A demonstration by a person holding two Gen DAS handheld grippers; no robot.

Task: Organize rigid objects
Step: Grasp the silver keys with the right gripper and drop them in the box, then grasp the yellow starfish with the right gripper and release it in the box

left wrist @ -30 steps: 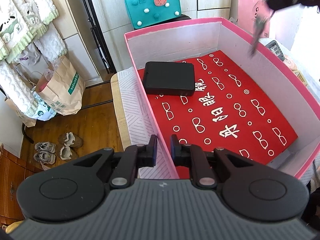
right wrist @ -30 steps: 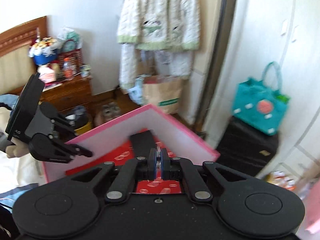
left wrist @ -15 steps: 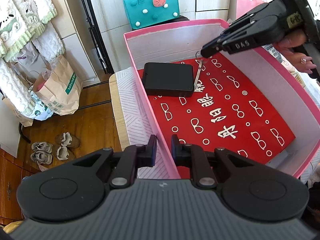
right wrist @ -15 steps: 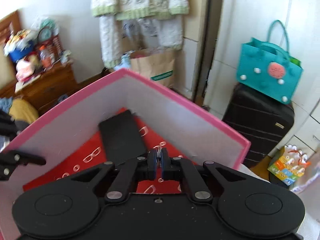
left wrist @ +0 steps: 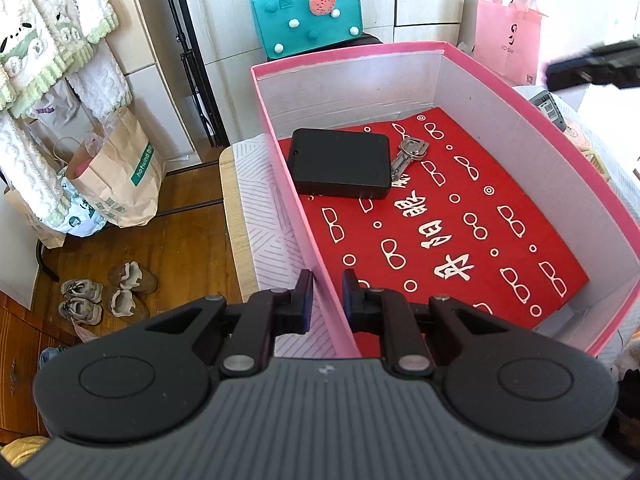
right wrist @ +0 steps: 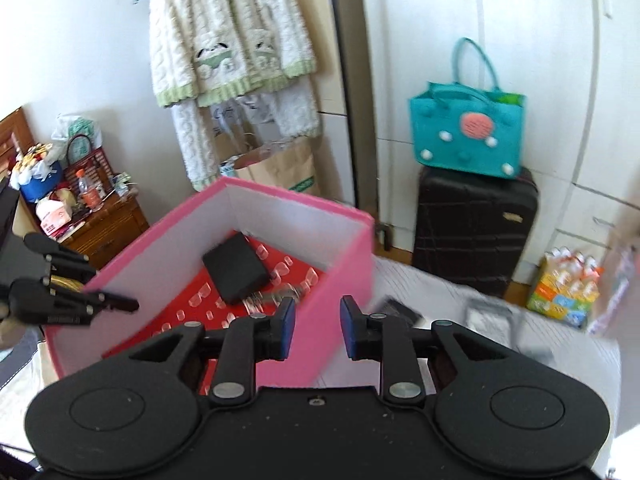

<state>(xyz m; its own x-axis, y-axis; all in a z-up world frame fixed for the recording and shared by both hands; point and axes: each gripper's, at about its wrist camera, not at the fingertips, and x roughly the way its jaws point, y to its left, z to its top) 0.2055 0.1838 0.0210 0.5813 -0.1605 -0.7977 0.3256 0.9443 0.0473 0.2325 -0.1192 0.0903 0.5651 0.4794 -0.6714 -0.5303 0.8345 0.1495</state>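
Note:
A pink box point(left wrist: 280, 160) with a red patterned floor stands on the table. Inside it lie a black rectangular case point(left wrist: 340, 162) and a silver key point(left wrist: 408, 154) just right of the case. My left gripper point(left wrist: 325, 294) is shut on the box's near left wall. My right gripper point(right wrist: 316, 326) is open and empty, held outside the box's right wall point(right wrist: 336, 272); it also shows at the left wrist view's right edge point(left wrist: 596, 66). The case point(right wrist: 236, 266) and key point(right wrist: 280, 292) show in the right wrist view too.
A teal bag point(left wrist: 308, 12) on a black suitcase point(right wrist: 476, 228) stands behind the box. A pink bag point(left wrist: 508, 36) is at the back right. Blurred dark and grey items point(right wrist: 488, 312) lie on the striped cloth right of the box. The floor drops off left point(left wrist: 140, 240).
My right gripper let go of the key, which now lies in the box beside the black case. It opened and pulled back out over the box's right side. The left gripper stayed put.

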